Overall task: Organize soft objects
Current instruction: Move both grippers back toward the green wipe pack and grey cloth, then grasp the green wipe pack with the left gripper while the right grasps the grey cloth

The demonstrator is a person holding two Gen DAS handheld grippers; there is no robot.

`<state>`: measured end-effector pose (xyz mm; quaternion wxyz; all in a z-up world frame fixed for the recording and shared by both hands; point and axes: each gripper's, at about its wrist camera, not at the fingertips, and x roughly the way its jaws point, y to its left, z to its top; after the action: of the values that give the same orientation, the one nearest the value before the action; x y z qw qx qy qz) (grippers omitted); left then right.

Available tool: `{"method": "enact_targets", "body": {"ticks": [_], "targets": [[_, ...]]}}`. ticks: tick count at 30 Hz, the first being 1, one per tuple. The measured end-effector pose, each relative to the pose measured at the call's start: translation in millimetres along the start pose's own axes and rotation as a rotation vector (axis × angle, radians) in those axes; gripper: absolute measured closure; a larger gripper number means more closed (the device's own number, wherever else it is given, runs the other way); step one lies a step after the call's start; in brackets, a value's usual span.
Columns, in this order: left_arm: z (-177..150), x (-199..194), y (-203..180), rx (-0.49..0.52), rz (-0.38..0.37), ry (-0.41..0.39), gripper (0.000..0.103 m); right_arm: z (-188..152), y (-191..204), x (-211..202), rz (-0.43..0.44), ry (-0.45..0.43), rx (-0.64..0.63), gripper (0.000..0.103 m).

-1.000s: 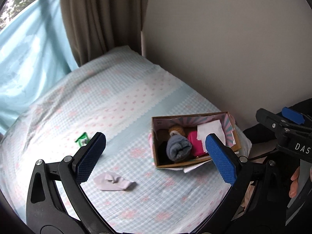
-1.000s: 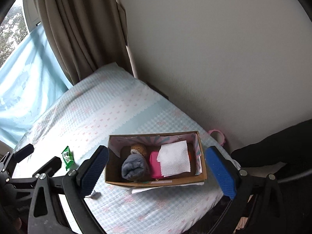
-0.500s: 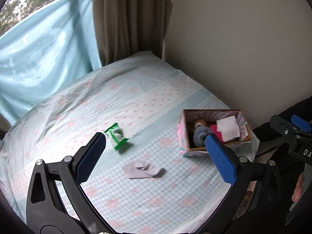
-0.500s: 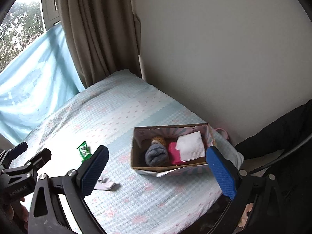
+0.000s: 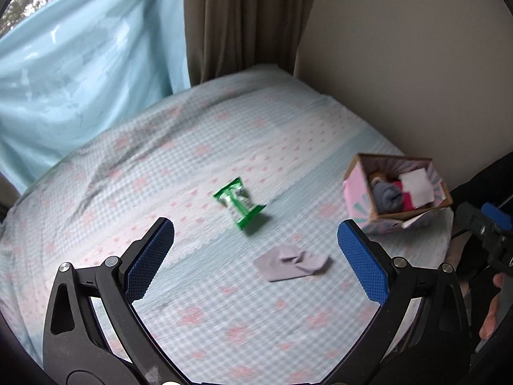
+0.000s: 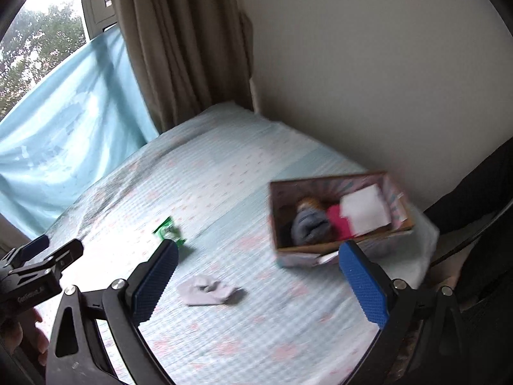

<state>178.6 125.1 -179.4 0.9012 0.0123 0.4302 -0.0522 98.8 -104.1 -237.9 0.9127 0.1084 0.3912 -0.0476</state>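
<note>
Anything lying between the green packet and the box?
No. Between green packet and box only bare bedsheet shows, left wrist view. The grey cloth lies nearer.

Motion blur smears the cardboard box [image 6: 340, 215] at three o'clock, so the rolled things inside it stay vague. The green packet [image 6: 169, 231] hides partly behind a blue gripper pad [image 6: 155, 280]. Its print [image 5: 239, 203] is unreadable.

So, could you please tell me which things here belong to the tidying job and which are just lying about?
Part of the job:
- grey cloth loose on the bed
- green packet loose on the bed
- cardboard box, already holding soft items
- left tool and right tool, both open

Just lying about:
- beige curtain
- blue sheet
</note>
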Motion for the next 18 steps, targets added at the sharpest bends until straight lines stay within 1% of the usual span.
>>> {"method": "enact_targets", "body": {"ticks": [2,5,11,18], "targets": [[-3,18,14,-0.001,-0.007,0.018,0.001,-15,11,21,0.027,0.039,0.017,0.004],[-6,45,30,0.006,-0.006,0.047,0.002,-35,27,49,0.036,0.077,0.014,0.004],[-9,107,52,0.012,-0.020,0.110,0.002,-77,51,111,0.005,0.155,-0.006,0.004],[-7,192,66,-0.011,-0.043,0.193,0.002,-107,60,182,0.000,0.211,0.031,0.004]]}}
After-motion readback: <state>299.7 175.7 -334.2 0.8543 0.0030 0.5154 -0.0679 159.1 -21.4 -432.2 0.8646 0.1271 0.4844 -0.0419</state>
